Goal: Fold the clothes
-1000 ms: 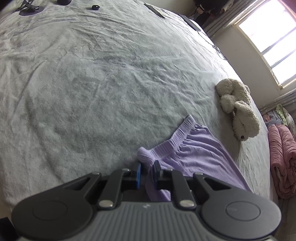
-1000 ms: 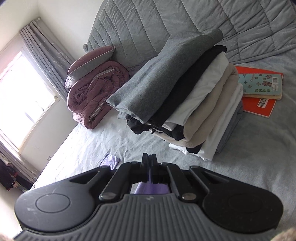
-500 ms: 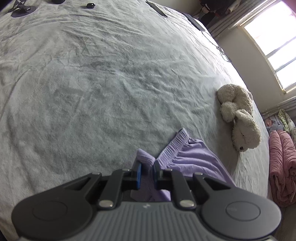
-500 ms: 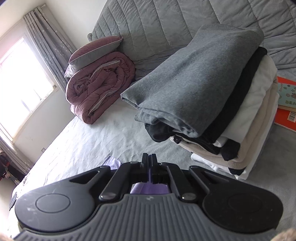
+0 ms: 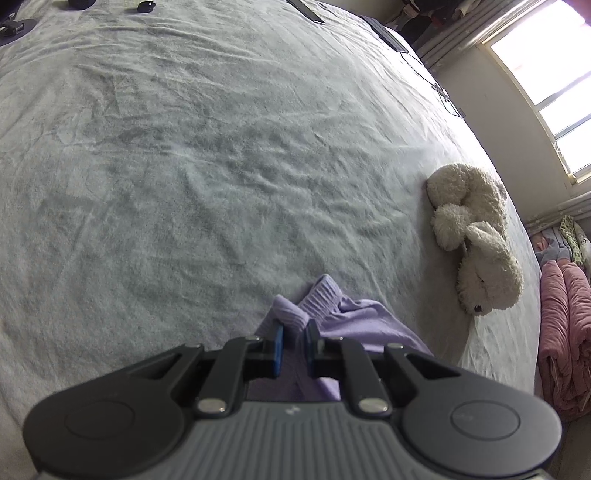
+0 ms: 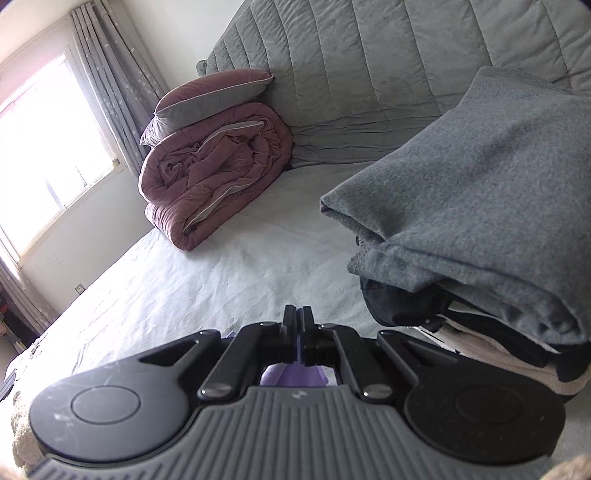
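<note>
A lilac garment [image 5: 354,325] with a ribbed waistband hangs from both grippers above the grey bed. My left gripper [image 5: 294,341] is shut on a bunched fold of its waistband. My right gripper [image 6: 298,328] is shut on another part of the same lilac garment [image 6: 291,374], which shows only as a small patch below the fingers. A stack of folded clothes [image 6: 491,206], with a grey piece on top, lies close on the right in the right wrist view.
A white plush toy [image 5: 476,240] lies near the bed's right edge. A rolled maroon duvet [image 6: 214,166] with a pillow [image 6: 210,98] on top sits by the quilted headboard [image 6: 369,70]. Small dark items [image 5: 146,5] lie at the far end of the bed [image 5: 184,147].
Both grippers have moved with the lilac garment, bunching it more. The right gripper has come closer to the folded stack, which now fills the right side; the books have left the view.
</note>
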{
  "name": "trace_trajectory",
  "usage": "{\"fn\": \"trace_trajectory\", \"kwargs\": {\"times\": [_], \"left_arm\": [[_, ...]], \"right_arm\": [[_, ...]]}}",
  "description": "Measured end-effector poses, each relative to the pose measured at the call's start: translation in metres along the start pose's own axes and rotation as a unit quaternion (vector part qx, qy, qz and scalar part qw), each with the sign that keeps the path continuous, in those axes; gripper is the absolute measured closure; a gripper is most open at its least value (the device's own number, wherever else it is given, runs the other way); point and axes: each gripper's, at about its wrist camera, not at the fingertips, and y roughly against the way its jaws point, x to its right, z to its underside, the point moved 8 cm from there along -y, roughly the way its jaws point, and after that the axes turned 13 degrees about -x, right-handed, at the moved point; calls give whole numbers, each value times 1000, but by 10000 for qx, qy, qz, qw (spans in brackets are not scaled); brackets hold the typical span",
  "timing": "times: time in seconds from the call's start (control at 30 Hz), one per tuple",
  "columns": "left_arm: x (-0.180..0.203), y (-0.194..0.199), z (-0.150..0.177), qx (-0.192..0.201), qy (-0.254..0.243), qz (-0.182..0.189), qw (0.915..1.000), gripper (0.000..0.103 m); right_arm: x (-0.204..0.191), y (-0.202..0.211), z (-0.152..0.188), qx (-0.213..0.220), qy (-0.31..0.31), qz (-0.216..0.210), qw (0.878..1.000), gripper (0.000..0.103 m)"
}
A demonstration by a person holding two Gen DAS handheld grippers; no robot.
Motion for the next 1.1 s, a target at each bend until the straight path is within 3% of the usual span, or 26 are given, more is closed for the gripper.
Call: {"fn": "trace_trajectory", "kwargs": {"times": [0.53,0.87,1.1], "left_arm": [[27,-18,-18,-239,-91,-84,9996,92],[14,-38,-28,-576,334,-190,9976,92],[23,-30,-32,-506,266,-156,9982,94]], "right_arm": [[-12,-41,-17,-77,58,18,10000,101],[-48,-63,-22,-227,192,-93,9995,101],[-57,-85,-27,-459,178,52,9988,101]]}}
